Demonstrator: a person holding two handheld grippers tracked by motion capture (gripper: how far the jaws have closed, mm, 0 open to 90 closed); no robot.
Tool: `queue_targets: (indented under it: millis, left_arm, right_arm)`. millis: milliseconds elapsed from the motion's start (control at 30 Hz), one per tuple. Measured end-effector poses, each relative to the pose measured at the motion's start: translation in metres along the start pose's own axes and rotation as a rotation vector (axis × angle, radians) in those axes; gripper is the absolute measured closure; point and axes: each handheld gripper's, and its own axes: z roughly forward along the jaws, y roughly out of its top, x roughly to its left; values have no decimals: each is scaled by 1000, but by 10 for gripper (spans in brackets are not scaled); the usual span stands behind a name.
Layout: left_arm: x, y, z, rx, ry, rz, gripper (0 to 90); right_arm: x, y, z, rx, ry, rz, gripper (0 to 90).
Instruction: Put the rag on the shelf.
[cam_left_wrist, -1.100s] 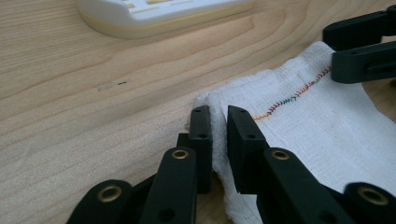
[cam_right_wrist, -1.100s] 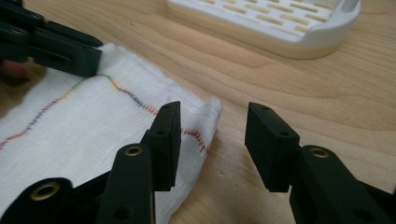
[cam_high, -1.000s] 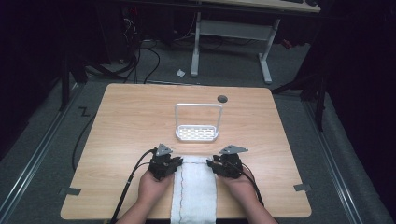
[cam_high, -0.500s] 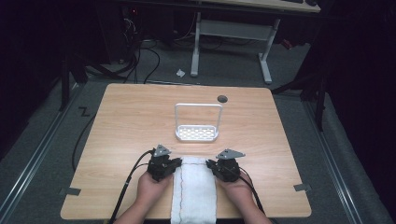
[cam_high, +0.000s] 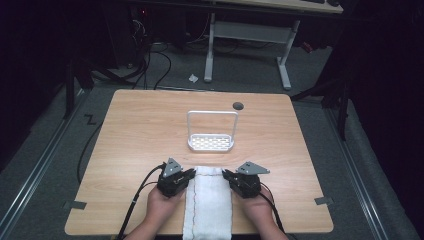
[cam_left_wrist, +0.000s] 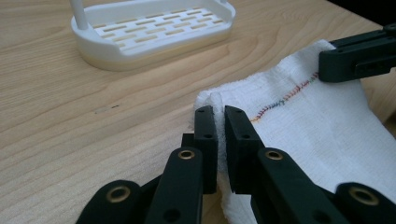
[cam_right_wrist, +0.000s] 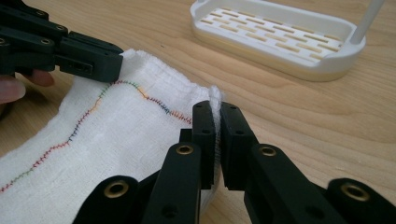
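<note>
A white cloth (cam_high: 208, 205) with a line of multicoloured stitching lies at the middle of the desk's (cam_high: 135, 135) near edge, its lower end hanging over that edge. The left gripper (cam_high: 192, 172), held in the person's left hand (cam_high: 162, 205), has its jaws nearly closed on the cloth's far left corner; in the left gripper view (cam_left_wrist: 219, 122) a fold of cloth (cam_left_wrist: 299, 126) stands pinched between them. The right gripper (cam_high: 225, 174), held in the right hand (cam_high: 257, 207), clamps the far right corner in the same way, as the right gripper view (cam_right_wrist: 218, 119) shows. A white slotted rack (cam_high: 211, 142) with a tall loop handle stands near the desk's centre, beyond the cloth and apart from it. A small dark round disc (cam_high: 238, 105) sits near the far edge. Black cables (cam_high: 140, 192) trail from the grippers toward the near edge.
</note>
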Motion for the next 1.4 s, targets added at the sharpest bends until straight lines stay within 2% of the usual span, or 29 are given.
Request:
queue_targets:
  millis: [100,167,400,467,533,600,800,967,1167,1267,1300,1400]
  left_arm:
    - [-1,2,-2,-23,4,-3,842]
    - [0,4,-4,-33,6,-24,842]
    - [-7,12,-15,-86,22,-5,842]
    - [-8,14,-16,-86,22,-14,842]
    - [-8,19,-19,-102,12,-46,842]
    - [-9,22,-20,-106,10,-49,842]
    - [-14,41,-28,-138,14,-38,844]
    - [-21,54,-40,-180,23,-14,844]
    - [-29,65,-57,-249,25,-1,844]
    - [-34,72,-67,-292,24,12,845]
    - [-36,76,-71,-305,24,18,845]
    - [-39,85,-80,-344,22,27,845]
  right_arm:
    - [1,2,-1,-20,0,-11,860]
    - [1,3,-1,-23,1,-13,860]
    - [6,10,-8,-75,-4,-42,860]
    - [6,13,-12,-93,-7,-48,859]
    - [6,16,-15,-109,-9,-53,859]
    - [6,18,-17,-119,-12,-55,859]
    - [3,30,-26,-158,-21,-57,859]
    - [4,43,-42,-216,-30,-73,859]
    - [16,63,-66,-318,-45,-123,859]
    - [19,68,-73,-344,-42,-134,859]
    - [23,75,-80,-371,-40,-139,859]
    - [25,80,-86,-391,-38,-145,859]
